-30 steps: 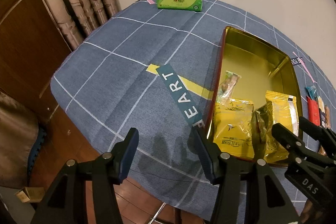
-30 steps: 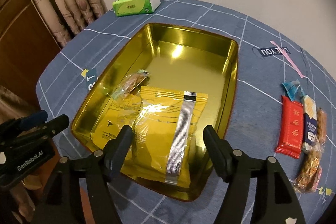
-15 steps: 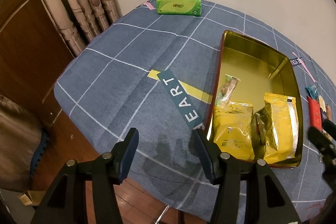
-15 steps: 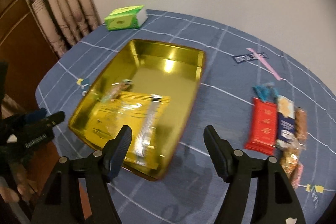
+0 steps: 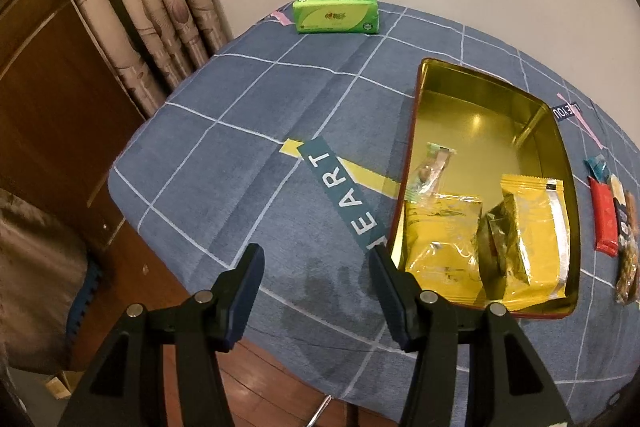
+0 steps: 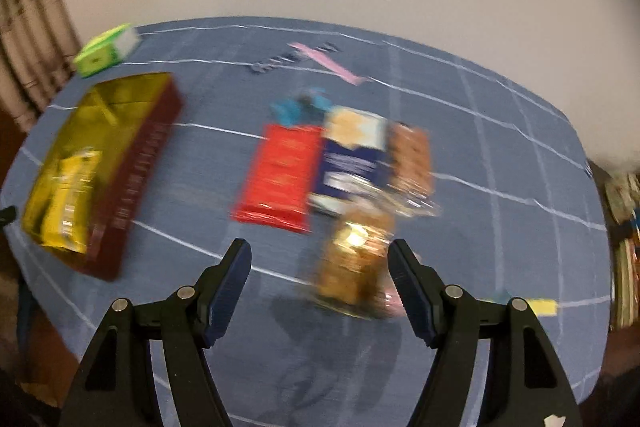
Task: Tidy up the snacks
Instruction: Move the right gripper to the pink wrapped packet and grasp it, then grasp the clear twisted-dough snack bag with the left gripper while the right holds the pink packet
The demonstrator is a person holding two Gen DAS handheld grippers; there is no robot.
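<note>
Snacks are split around the gold tin [image 5: 554, 147] on the blue-clothed desk [image 5: 248, 131]. Yellow packets [image 5: 536, 239] and a small clear sachet [image 5: 434, 167] lie inside the tin. To the tin's right lie a red bar [image 6: 280, 171], a navy pack [image 6: 348, 159] and what looks like a bag of brown biscuits [image 6: 356, 267], all blurred. Left hand-held gripper [image 5: 316, 277] hangs spread and empty near the tin's left corner. Right hand-held gripper [image 6: 320, 273] is spread, empty, over the loose snacks.
</note>
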